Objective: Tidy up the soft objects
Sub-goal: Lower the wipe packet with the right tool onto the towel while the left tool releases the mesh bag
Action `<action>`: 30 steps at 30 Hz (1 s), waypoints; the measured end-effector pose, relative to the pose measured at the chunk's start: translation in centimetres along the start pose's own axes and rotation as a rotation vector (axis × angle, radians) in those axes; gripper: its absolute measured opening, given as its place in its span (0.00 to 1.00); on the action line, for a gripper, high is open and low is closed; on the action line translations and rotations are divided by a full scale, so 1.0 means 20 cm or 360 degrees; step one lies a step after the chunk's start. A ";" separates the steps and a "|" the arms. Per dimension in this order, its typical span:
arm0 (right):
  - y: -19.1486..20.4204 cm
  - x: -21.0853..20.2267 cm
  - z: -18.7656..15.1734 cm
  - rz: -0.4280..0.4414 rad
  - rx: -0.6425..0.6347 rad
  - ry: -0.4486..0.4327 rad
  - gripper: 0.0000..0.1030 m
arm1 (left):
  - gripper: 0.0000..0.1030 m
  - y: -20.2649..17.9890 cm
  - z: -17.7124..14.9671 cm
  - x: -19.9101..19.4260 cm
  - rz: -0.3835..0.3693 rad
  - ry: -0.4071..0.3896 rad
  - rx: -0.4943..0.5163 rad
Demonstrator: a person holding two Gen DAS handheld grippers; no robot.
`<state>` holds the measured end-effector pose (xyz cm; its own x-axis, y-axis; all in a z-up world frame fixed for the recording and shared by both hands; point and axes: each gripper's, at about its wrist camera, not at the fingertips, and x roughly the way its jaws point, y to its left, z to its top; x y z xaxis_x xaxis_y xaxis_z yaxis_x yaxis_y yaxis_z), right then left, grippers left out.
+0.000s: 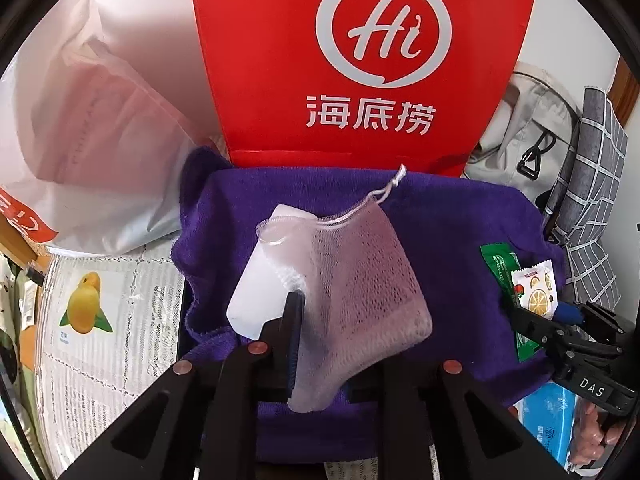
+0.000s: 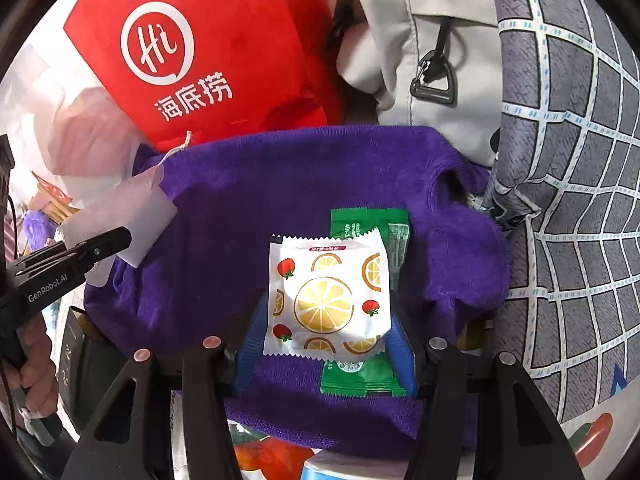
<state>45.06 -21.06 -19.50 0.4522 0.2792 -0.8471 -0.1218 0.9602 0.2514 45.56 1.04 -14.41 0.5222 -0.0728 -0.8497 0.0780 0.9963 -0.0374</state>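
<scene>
Left wrist: our left gripper (image 1: 316, 320) pinches the mesh pouch (image 1: 356, 280) above the purple towel (image 1: 448, 232); only here we see a mango card (image 1: 86, 304).
Right wrist: our right gripper (image 2: 326, 344) clamps the white fruit-print packet (image 2: 328, 300) over a green packet (image 2: 360, 376); the grey bag (image 2: 420, 40) shows plainly.

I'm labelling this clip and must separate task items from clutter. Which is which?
In use: mesh pouch in the left gripper; fruit-print sachet and green packet in the right gripper; purple towel.

Lying about: red bag, grey backpack, checked cushion, mango card.
</scene>
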 end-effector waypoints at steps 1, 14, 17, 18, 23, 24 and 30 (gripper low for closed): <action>0.00 0.00 0.00 0.0002 0.0008 0.0007 0.58 | 0.20 0.00 -0.01 0.00 -0.0013 -0.0002 -0.0001; -0.02 -0.11 0.01 -0.0001 0.0034 -0.0103 0.73 | 0.62 -0.15 -0.01 -0.08 -0.0091 -0.0063 0.0122; 0.01 -0.16 0.01 -0.0003 0.0003 -0.0146 0.73 | 0.63 -0.15 0.00 -0.11 -0.0135 -0.0061 0.0112; 0.02 -0.18 0.01 0.0000 -0.0006 -0.0162 0.73 | 0.66 -0.15 0.00 -0.12 -0.0162 -0.0061 0.0099; 0.04 -0.26 0.01 -0.0012 -0.0047 -0.0223 0.73 | 0.69 -0.13 -0.01 -0.19 -0.0249 -0.0093 0.0063; 0.05 -0.27 0.00 -0.0014 -0.0047 -0.0235 0.73 | 0.69 -0.13 -0.01 -0.21 -0.0248 -0.0108 0.0070; 0.11 -0.41 -0.06 -0.0074 -0.0076 -0.0323 0.73 | 0.69 -0.13 -0.01 -0.31 -0.0281 -0.0173 0.0070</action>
<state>40.09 -21.30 -12.56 0.6263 0.2311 -0.7445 -0.1363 0.9728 0.1874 41.93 -1.04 -9.21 0.5857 -0.2530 -0.7701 0.2123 0.9648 -0.1555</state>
